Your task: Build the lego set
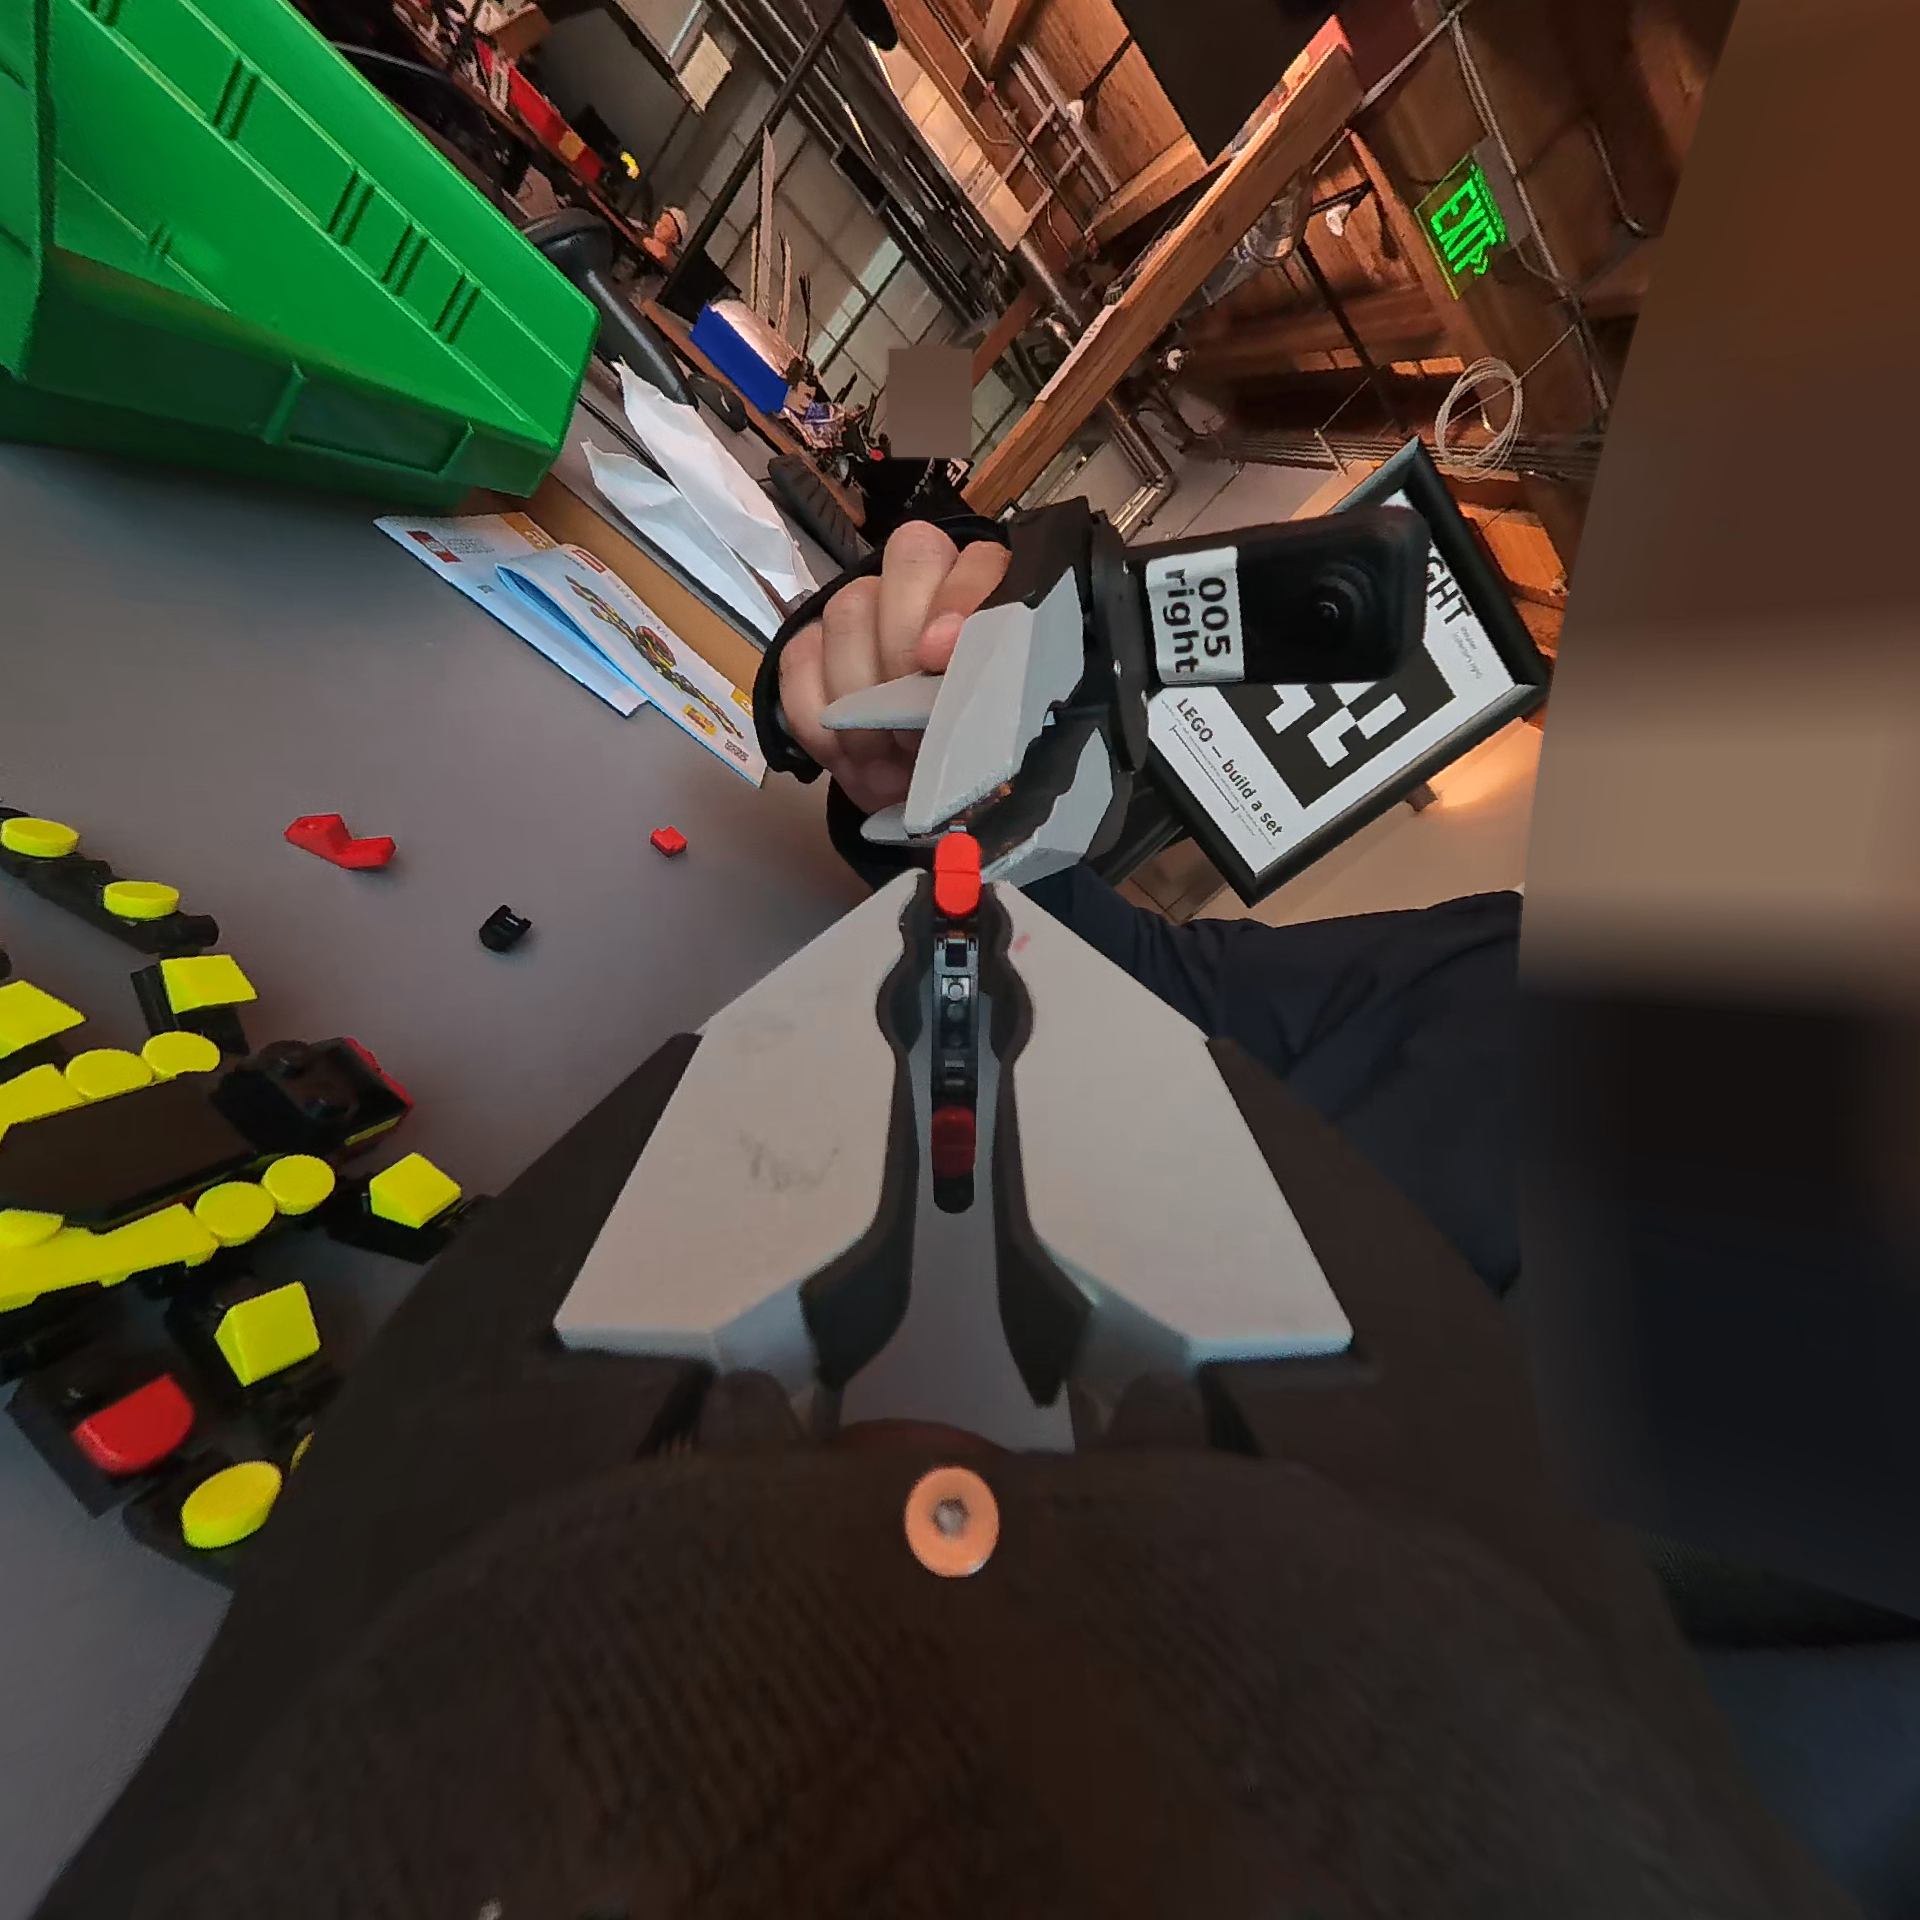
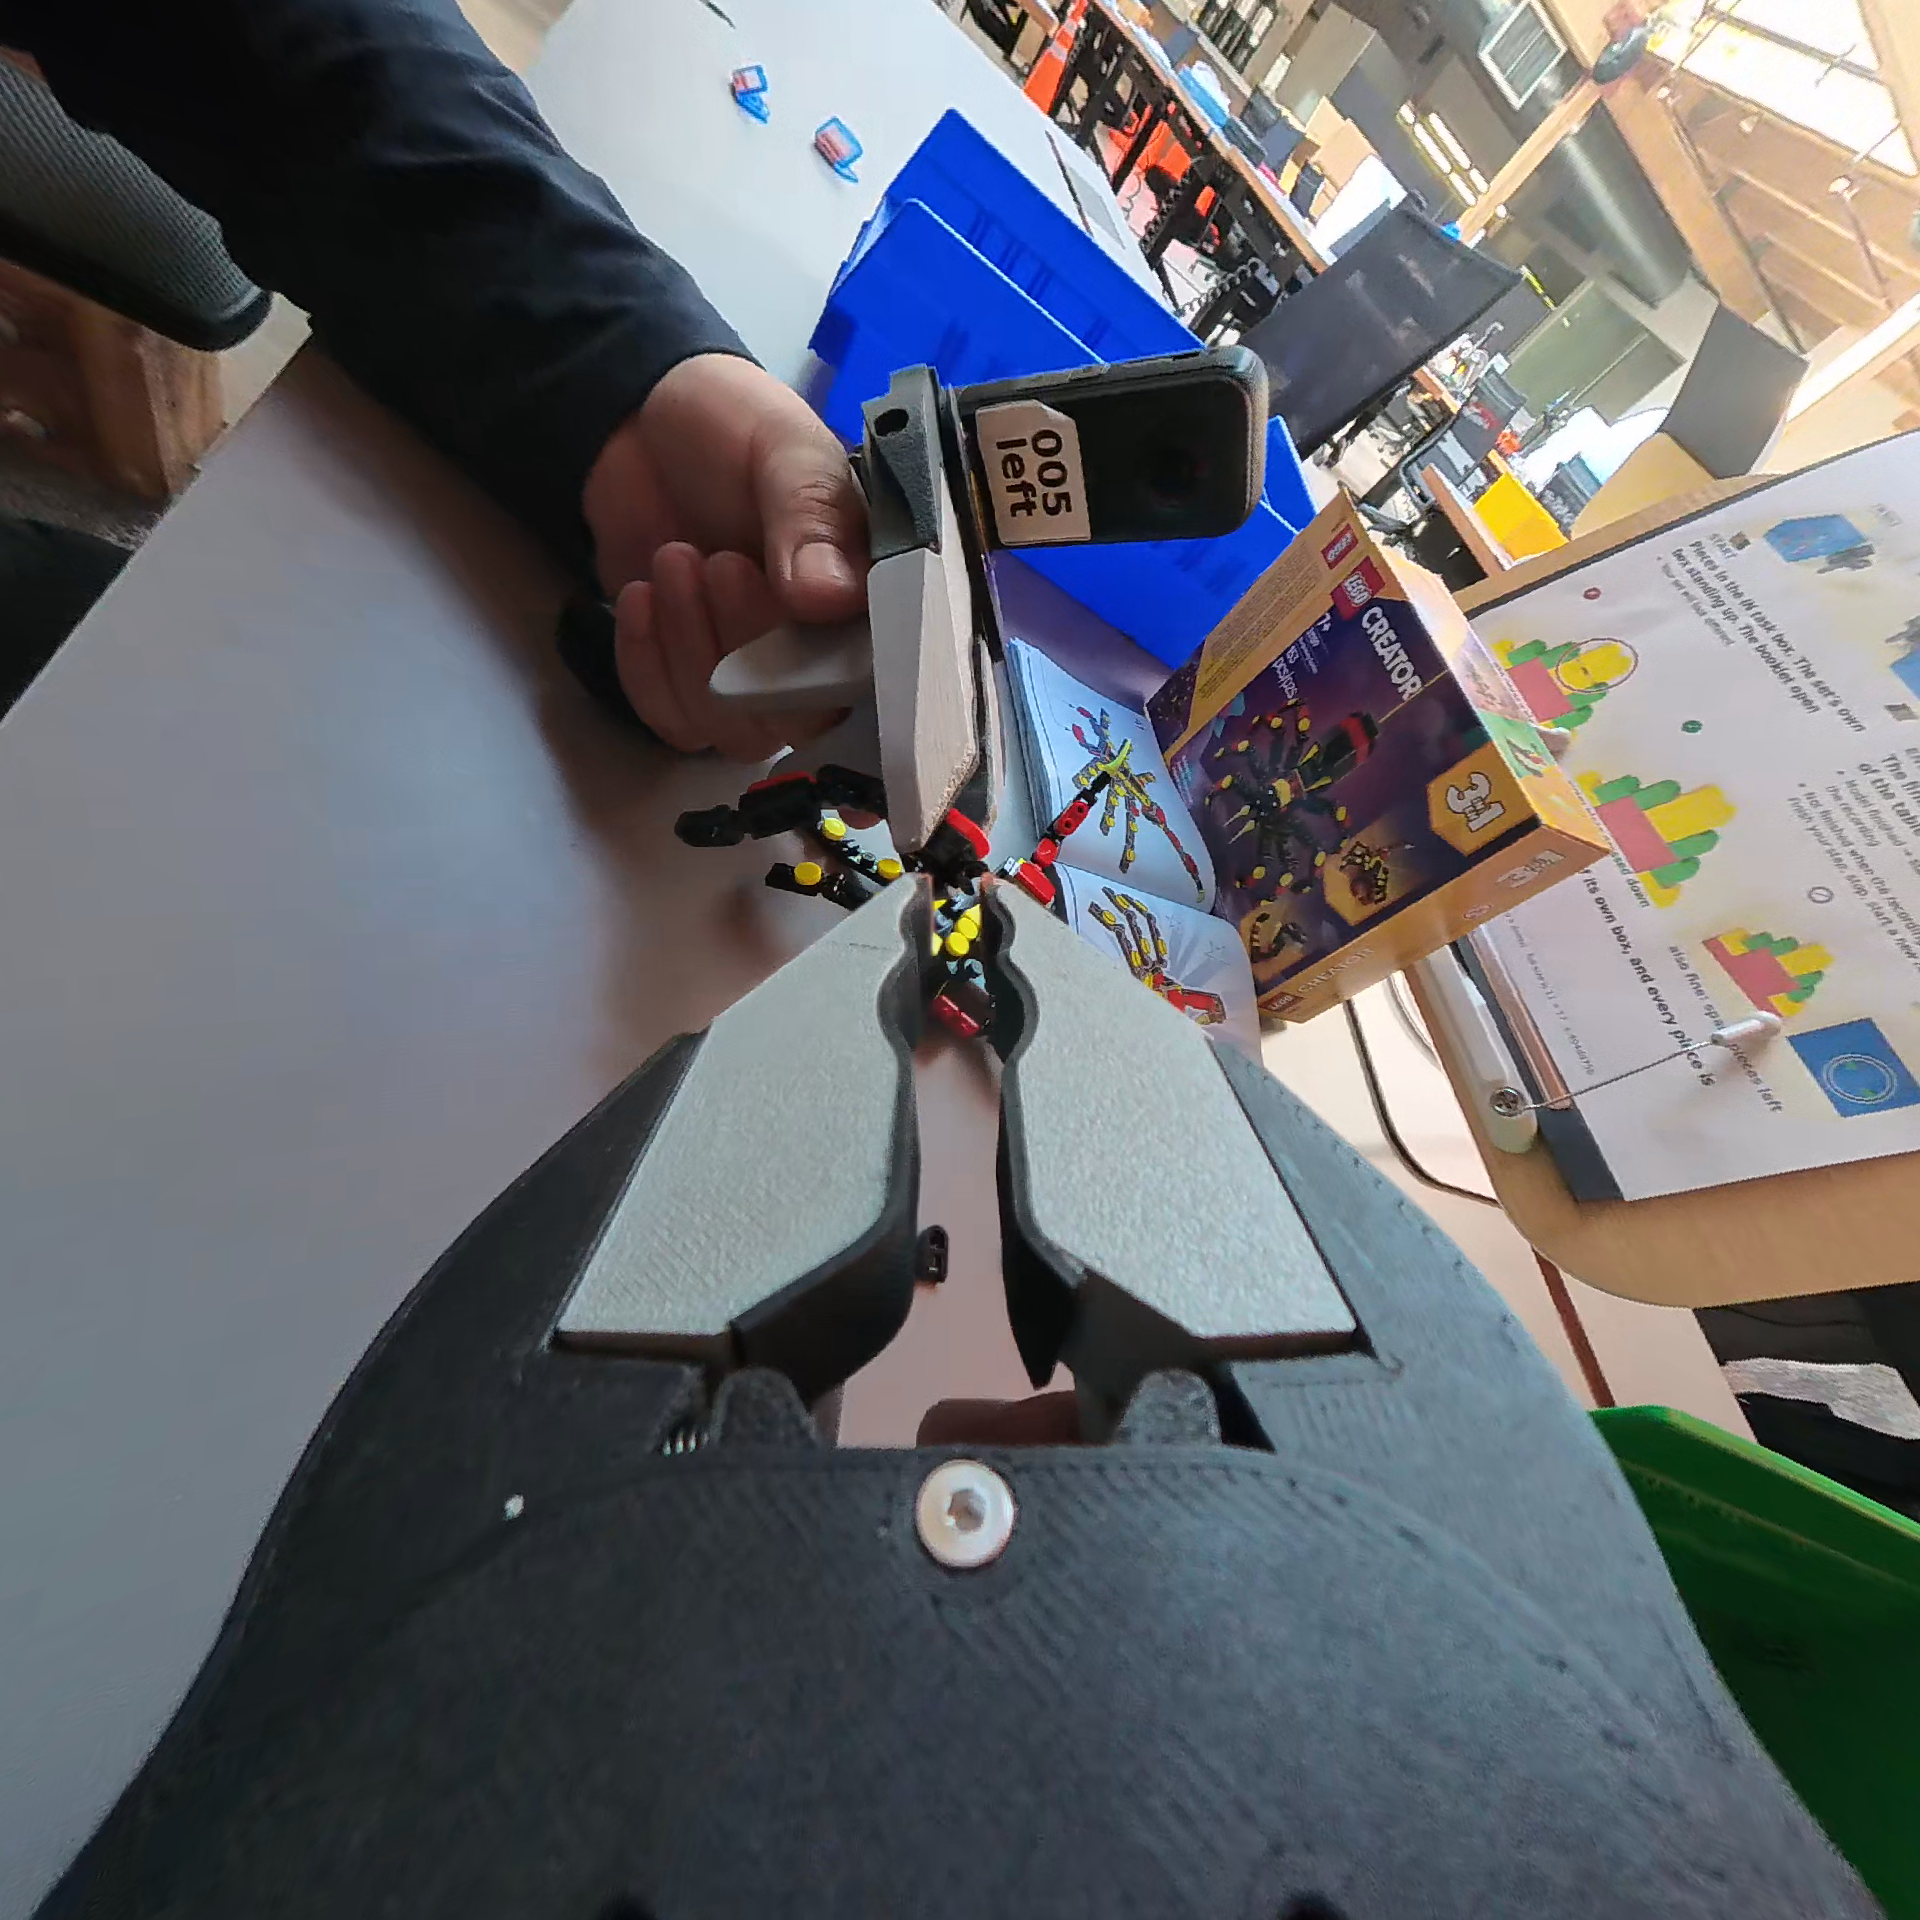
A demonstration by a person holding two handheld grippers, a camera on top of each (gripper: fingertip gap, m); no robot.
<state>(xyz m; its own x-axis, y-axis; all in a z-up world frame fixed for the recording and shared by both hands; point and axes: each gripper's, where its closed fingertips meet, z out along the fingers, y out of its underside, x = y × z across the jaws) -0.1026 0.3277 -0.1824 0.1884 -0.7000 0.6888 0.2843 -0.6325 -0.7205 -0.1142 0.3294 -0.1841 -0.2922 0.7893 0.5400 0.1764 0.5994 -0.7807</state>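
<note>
Two grippers meet at twelve o'clock: my left gripper (image 1: 954,914) clamps a black-and-red leg segment (image 1: 954,1039), while my right gripper (image 2: 951,894), jaws a sliver apart, noses against the red tip (image 1: 957,871). I judge a skewed push could pop that tip off or twist the segment loose onto the table (image 1: 312,675).

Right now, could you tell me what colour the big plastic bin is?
Green plastic bin, clearest in left wrist view.

Green bin (image 1: 312,270), blue bins (image 2: 997,301).
</note>
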